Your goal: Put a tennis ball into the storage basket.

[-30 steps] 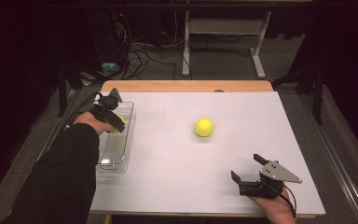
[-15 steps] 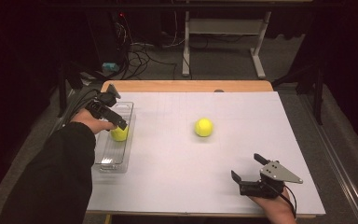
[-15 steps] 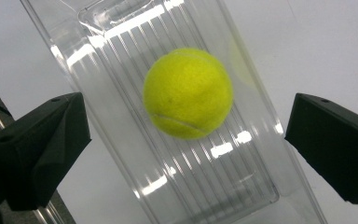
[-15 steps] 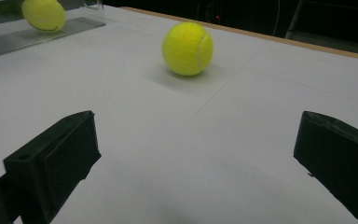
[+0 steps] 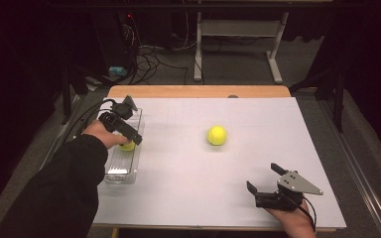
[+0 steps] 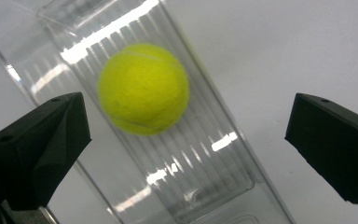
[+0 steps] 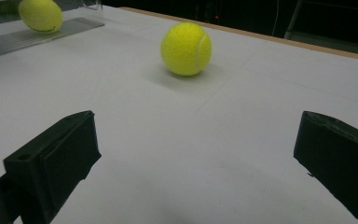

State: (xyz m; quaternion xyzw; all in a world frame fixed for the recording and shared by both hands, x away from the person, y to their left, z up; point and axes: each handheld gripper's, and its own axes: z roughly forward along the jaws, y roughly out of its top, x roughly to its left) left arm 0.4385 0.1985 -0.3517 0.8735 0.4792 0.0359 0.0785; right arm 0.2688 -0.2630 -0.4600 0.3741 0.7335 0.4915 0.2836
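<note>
Now the left tool [image 5: 135, 135] is hovering over the clear plastic tray [image 5: 110, 171] at the left edge of the white counter [image 5: 188, 188], its two black jaws spread wide with nothing pinched between them. They have just been opening, and the yellow tennis ball in the tray [image 6: 142, 88] is lying free on the ribbed floor below them, touched by neither jaw. In the high view that ball [image 5: 127, 146] is peeking out just beside the person's left hand [image 5: 99, 135], roughly midway along the tray's length. The tray itself is sitting lengthwise along the counter's left side, its long walls running away from the person.

Meanwhile the right tool [image 5: 264, 178] is resting low near the counter's front right corner, held in the person's right hand [image 5: 290, 220], and its jaws are likewise standing wide apart and gripping nothing. In the right gripper view a second tennis ball [image 7: 186, 49] is sitting alone on the bare counter ahead of those jaws, well apart from them; from above, it [image 5: 217, 135] is lying near the counter's middle, well clear of the tray.
</note>
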